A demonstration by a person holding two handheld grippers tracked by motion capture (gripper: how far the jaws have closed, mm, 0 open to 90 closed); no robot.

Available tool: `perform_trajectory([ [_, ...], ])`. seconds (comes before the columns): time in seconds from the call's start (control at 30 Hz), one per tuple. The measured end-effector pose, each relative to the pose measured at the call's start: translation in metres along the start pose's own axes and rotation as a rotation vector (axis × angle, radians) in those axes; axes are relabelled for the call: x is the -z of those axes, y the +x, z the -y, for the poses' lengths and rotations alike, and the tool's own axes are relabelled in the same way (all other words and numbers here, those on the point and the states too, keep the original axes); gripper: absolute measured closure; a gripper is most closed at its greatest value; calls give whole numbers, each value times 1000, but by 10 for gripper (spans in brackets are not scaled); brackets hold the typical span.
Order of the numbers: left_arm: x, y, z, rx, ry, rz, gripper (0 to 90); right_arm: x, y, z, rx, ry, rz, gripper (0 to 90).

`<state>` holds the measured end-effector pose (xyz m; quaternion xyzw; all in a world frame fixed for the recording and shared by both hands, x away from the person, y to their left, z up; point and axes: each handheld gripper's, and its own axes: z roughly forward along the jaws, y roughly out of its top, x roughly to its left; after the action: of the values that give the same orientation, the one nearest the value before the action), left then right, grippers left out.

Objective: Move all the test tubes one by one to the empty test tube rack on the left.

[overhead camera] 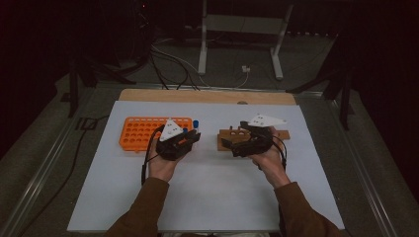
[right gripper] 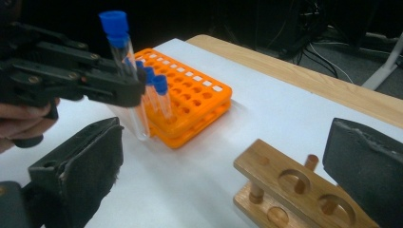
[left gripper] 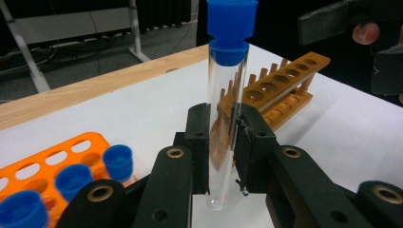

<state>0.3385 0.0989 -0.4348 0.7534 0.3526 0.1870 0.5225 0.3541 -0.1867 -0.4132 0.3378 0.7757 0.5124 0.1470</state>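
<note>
A capped tube (left gripper: 227,118) is being clamped upright in the left gripper (left gripper: 223,147), clear of the orange rack (right gripper: 190,102); the right gripper (right gripper: 228,166) is being held wide apart over the wooden rack (right gripper: 290,190), leaving its holes free.

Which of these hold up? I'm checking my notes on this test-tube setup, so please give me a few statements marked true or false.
1. The left tongs are shut on a clear test tube with a blue cap. True.
2. The right tongs are clamped on the wooden rack. False: their jaws stand wide apart with nothing between the pads.
3. The held tube is seated in the orange rack. False: it hangs above the white sheet, beside that rack.
4. Blue-capped tubes stand in the orange rack. True.
5. The wooden rack's visible holes are full of tubes. False: they are empty.
</note>
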Motion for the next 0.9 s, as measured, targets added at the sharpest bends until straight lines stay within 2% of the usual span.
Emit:
perform_trajectory([
  [0.47, 15, 16, 4, 28, -13, -32, 781, 14, -16, 11, -25, -5, 38, 0],
  [0.9, 34, 35, 9, 44, -26, -95, 781, 22, -27, 25, -49, -2, 58, 0],
])
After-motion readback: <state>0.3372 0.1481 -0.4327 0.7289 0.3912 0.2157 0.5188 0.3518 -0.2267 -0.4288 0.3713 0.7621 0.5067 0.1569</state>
